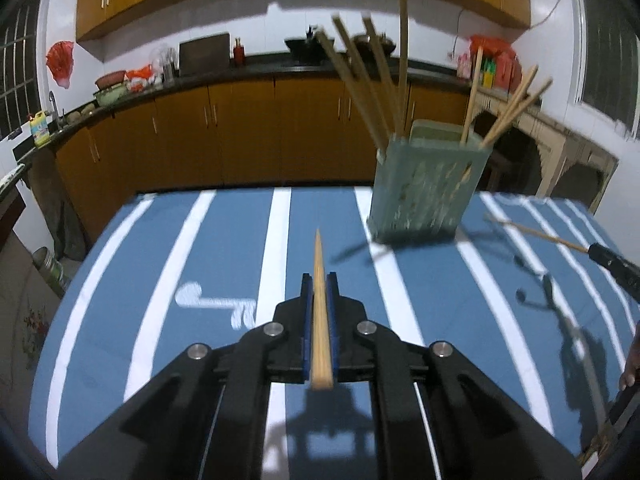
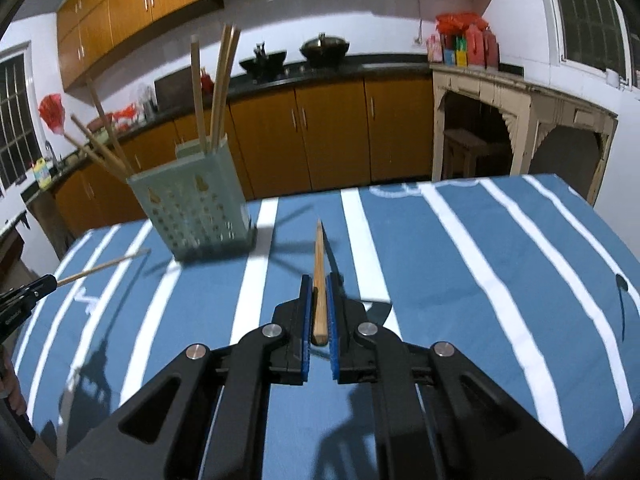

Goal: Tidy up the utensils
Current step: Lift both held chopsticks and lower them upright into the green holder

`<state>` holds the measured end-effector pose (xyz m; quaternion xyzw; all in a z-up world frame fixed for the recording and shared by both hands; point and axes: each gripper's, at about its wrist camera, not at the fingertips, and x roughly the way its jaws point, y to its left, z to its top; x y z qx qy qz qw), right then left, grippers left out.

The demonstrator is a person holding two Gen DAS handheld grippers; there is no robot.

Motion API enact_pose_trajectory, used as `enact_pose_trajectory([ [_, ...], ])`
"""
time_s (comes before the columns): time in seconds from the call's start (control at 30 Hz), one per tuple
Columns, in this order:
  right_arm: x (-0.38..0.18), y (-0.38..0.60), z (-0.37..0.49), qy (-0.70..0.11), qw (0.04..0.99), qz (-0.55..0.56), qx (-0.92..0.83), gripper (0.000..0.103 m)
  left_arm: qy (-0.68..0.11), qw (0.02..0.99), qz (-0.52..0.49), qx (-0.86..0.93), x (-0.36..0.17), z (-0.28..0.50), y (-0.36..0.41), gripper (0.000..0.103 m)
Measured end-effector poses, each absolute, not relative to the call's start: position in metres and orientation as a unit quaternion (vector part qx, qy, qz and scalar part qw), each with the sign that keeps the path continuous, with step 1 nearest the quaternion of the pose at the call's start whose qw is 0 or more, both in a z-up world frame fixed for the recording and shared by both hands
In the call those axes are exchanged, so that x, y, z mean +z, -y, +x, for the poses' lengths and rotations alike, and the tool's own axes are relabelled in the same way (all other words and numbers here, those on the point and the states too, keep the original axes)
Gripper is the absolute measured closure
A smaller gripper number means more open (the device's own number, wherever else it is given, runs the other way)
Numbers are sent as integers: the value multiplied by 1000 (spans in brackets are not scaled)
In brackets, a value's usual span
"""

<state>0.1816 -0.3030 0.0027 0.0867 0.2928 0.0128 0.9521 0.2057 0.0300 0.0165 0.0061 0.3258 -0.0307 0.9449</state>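
Note:
A pale green perforated utensil holder (image 1: 426,192) (image 2: 196,216) stands on the far part of the blue striped tablecloth (image 1: 200,280) (image 2: 460,280), with several wooden chopsticks sticking out of it. My left gripper (image 1: 319,280) is shut on a wooden chopstick (image 1: 320,312) that points ahead, left of the holder. My right gripper (image 2: 319,282) is shut on another wooden chopstick (image 2: 319,276), right of the holder. Each gripper shows at the edge of the other's view, chopstick tip toward the holder (image 1: 612,260) (image 2: 24,296).
Behind the table run orange kitchen cabinets (image 2: 320,128) under a dark counter with pots, bottles and a sink. A cream wooden side table (image 2: 520,120) stands at the right. A hand (image 1: 630,368) shows at the right edge of the left wrist view.

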Motion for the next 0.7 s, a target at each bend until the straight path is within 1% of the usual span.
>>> enact_pose_trajectory([
  [0.23,15,309,180,-274,957,96,13,95,-291,956,-15,-38,42,202,-34,95],
  [0.7,25,304,183,-263,960,93,19,95,-280,959,-21,-37,51,201,-37,95],
])
